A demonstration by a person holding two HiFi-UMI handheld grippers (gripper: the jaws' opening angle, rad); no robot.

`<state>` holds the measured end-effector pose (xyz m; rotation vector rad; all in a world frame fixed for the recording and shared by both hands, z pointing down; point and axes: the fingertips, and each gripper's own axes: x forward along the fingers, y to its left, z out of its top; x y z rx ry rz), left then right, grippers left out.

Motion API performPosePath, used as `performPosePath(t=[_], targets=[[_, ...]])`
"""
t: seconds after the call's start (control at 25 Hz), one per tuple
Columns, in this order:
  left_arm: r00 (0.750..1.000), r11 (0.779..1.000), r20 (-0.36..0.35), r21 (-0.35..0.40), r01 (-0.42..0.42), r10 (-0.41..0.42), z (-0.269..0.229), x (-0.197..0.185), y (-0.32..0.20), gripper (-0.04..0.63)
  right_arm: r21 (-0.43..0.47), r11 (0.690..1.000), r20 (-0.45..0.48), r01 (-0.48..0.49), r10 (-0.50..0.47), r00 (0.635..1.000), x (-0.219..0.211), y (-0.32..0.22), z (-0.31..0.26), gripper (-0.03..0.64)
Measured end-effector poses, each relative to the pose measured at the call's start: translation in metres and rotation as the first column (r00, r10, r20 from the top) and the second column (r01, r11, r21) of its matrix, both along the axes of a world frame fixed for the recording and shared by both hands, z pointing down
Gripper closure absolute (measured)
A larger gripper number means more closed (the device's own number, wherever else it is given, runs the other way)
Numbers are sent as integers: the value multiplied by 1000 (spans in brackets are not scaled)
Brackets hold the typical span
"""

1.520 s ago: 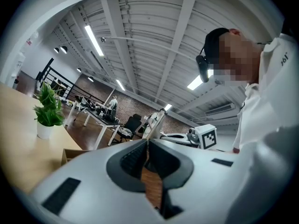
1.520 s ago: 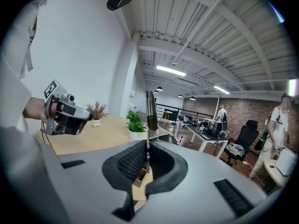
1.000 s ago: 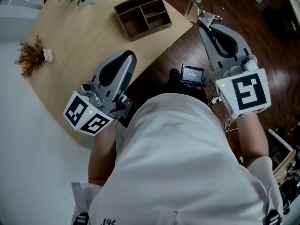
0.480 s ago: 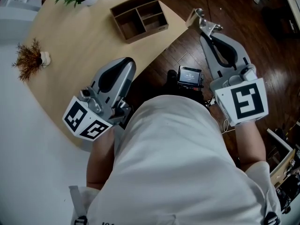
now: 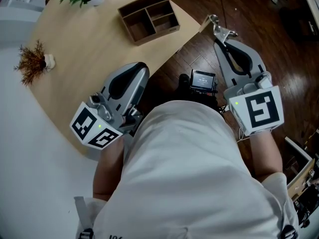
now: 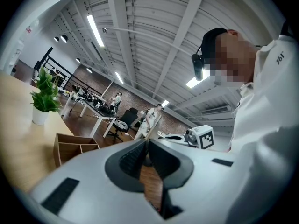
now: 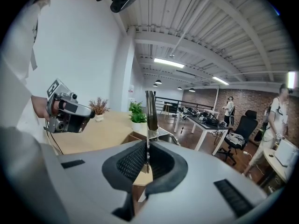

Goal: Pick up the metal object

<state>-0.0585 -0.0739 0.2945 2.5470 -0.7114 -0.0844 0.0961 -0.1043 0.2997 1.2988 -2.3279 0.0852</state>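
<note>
Pick-up looks done, as far as the views show. The right gripper [image 7: 146, 146] is clamped on the metal object [image 7: 150, 107], a thin shiny strip pinched edge-on between the two pads. Its lower end sits down in the jaw hollow. Its wider upper end sticks out well past the fingertips, roughly in line with the jaws. The exact shape is hard to read (some kind of bent bracket or clip at the far end, can't say which).

In the head view the object pokes out at the very tip of the right gripper. It touches nothing else and hangs over the wood floor [image 5: 199, 51], just off the edge of the surface [image 5: 84, 44]. So it's lifted and clear, with no contact with the surface.

What's left, my guess: nothing of the grasp itself, only holding steady or carrying it wherever it goes next. The pinch is on a narrow strip with a lot of overhang beyond the pads, so it could pivot if swung fast.

The left gripper [image 6: 146, 143] has its jaws pressed together with nothing between them; only floor shows through the gap behind the tips. It's held level, close by the person's body, over the near edge of the surface. It is well apart from the object, which is off to its right.

The wooden organiser [image 5: 149, 15] sits on the surface, ahead of the left gripper and to the left of the right gripper's tip, near it but not touching the object.
</note>
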Motion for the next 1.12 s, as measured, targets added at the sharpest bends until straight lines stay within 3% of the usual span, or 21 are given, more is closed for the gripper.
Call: performPosePath(t=[1.12], targets=[[999,999,-15,-10,-34,34,9,12,15,590,-80,997,-6,-4,4,1000,0,19,28,612]])
